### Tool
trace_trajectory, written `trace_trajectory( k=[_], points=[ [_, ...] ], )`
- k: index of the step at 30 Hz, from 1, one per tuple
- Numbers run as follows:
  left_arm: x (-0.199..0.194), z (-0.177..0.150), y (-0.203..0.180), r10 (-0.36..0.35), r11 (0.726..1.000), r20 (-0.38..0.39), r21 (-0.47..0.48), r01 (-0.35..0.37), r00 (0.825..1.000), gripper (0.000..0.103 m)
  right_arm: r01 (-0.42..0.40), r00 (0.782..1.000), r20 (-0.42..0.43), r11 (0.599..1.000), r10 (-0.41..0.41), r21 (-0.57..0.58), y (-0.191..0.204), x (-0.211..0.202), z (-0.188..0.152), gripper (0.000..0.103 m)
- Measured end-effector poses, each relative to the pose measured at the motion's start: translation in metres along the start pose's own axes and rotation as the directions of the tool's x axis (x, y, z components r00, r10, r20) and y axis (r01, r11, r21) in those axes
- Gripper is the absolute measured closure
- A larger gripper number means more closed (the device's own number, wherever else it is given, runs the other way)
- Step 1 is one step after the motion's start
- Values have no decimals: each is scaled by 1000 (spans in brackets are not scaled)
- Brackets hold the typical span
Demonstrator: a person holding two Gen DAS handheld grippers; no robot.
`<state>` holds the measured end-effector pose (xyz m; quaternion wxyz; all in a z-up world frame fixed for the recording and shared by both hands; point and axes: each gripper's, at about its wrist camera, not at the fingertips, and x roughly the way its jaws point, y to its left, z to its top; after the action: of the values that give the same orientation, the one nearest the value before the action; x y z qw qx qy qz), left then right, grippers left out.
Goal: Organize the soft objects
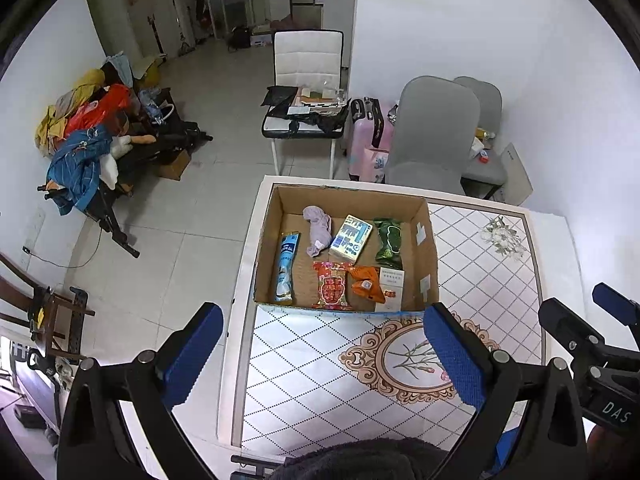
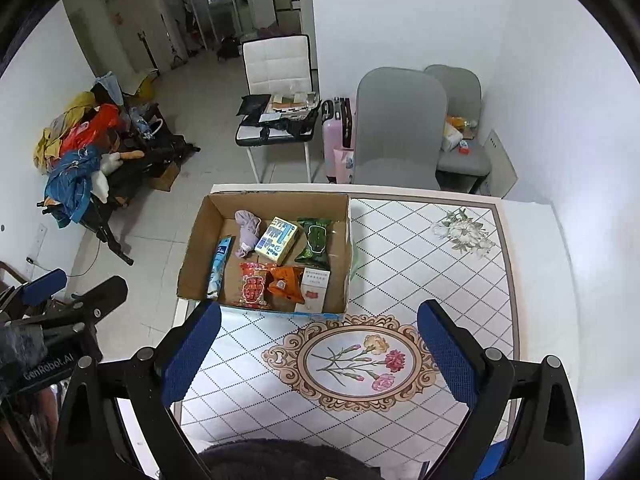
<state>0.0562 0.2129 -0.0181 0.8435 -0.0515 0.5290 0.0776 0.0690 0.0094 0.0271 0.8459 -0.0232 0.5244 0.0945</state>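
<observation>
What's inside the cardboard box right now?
The box holds a purple cloth, blue tube, tissue pack, green packet, red packet, orange packet and white carton. Anything beneath them is hidden.

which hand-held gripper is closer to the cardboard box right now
Left, by a little. The left hand-held gripper hovers open just in front of the cardboard box, roughly centred on it. The right hand-held gripper is also open, but sits farther right, over the table's flower medallion.

Box (image 2: 192,256) on table (image 2: 440,264) — packets inside, chairs (image 2: 400,128) behind, clothes pile (image 2: 76,152) left
</observation>
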Motion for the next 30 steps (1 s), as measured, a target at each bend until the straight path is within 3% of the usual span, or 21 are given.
trace_trajectory(
  k=[30],
  points=[
    [-24, -8, 5, 19, 1000, 52, -20, -18, 998, 0, 50, 997, 52, 998, -51, 27, -8, -31, -4, 3]
  ],
)
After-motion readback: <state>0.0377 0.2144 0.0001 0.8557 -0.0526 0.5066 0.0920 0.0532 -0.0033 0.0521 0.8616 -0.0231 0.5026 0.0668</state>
